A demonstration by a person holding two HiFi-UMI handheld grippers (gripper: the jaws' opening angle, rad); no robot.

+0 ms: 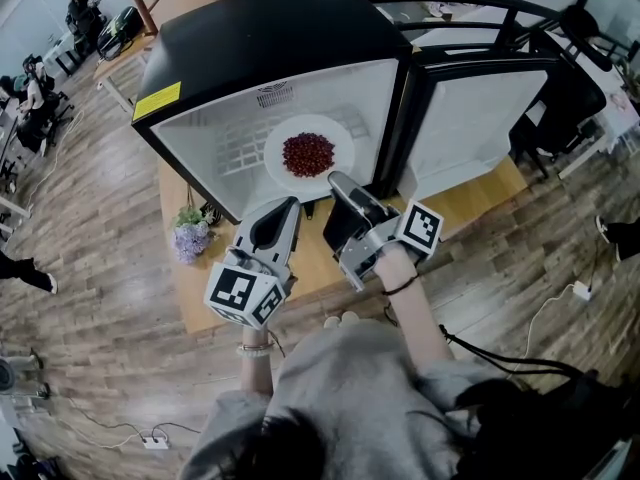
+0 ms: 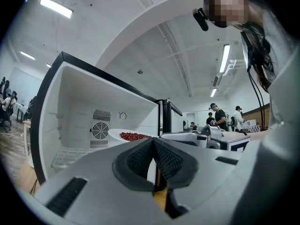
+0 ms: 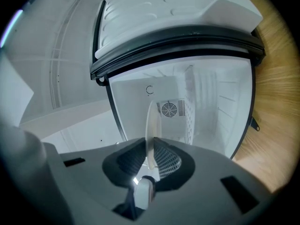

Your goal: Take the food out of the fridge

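Observation:
A white plate (image 1: 281,164) of red food (image 1: 308,153) hangs level in the mouth of the open black mini fridge (image 1: 260,38). My right gripper (image 1: 338,181) is shut on the plate's near rim. In the right gripper view the plate (image 3: 151,123) shows edge-on, pinched between the pads of that gripper (image 3: 151,156). My left gripper (image 1: 285,208) is shut and empty, just below and left of the plate. From the left gripper (image 2: 153,149), the plate (image 2: 117,134) and its red food (image 2: 134,136) appear ahead, in front of the fridge's white inside.
The fridge door (image 1: 480,118) stands open to the right. The fridge rests on a wooden table (image 1: 320,258), with a bunch of purple flowers (image 1: 190,234) at its left front corner. A wire shelf (image 1: 240,148) lies inside. People sit at far left.

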